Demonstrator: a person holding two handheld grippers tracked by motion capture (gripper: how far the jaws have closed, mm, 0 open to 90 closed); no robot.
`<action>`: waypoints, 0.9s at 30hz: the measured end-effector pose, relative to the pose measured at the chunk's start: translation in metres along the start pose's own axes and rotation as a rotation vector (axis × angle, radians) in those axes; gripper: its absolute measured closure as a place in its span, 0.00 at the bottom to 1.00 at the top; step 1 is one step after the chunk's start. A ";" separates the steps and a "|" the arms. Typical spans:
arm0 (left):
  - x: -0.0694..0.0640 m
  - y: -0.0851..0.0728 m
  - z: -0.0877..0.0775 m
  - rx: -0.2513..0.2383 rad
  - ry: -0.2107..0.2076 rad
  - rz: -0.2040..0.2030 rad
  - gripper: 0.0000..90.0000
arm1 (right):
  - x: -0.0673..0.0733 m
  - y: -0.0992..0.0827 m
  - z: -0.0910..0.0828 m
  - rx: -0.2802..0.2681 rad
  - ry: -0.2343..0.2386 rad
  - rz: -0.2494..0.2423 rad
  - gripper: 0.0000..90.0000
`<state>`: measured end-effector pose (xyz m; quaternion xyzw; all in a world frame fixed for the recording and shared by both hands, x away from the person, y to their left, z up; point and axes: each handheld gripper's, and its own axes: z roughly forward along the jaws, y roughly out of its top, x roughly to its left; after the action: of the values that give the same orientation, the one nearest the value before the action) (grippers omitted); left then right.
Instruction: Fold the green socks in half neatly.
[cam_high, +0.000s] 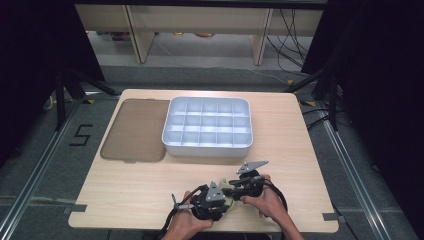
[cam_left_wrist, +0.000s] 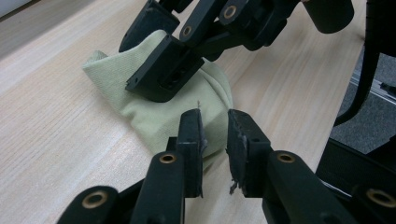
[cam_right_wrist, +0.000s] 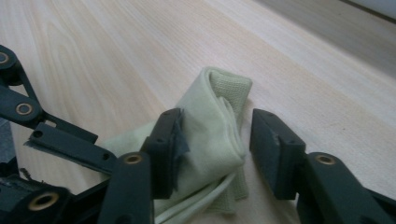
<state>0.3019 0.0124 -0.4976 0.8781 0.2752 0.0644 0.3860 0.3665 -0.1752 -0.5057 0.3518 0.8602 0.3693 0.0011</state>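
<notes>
Pale green folded cloth (cam_right_wrist: 212, 126) lying near the front edge of the wooden bench (cam_high: 150, 180), worked between two hand-held grippers. Left gripper (cam_left_wrist: 215, 140) narrow, a slim gap showing between its pads, tips just at the near corner of the cloth and not pinching it. Right gripper (cam_right_wrist: 217, 149) roughly half open and straddling the rolled end of the cloth, one pad touching the fabric, the other standing clear of it. Seen from above, both grippers close together over the cloth, a hand (cam_high: 186, 225) behind each. Farther back on the bench, a white divided organizer tray (cam_high: 207, 148), and beside it, touching its left side, a flat brown lid (cam_high: 134, 131).
</notes>
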 end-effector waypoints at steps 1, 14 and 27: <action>0.000 0.000 -0.002 0.009 0.000 0.007 0.81 | 0.000 0.000 0.000 0.002 0.008 0.007 0.65; 0.016 -0.014 -0.031 -0.013 -0.007 -0.063 0.62 | -0.003 0.000 0.001 0.003 0.046 0.042 0.76; 0.040 -0.065 -0.074 -0.036 0.086 -0.199 0.42 | -0.004 -0.003 0.000 -0.031 0.062 0.054 0.81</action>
<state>0.2834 0.1169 -0.4967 0.8359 0.3761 0.0683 0.3940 0.3676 -0.1791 -0.5092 0.3632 0.8441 0.3933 -0.0299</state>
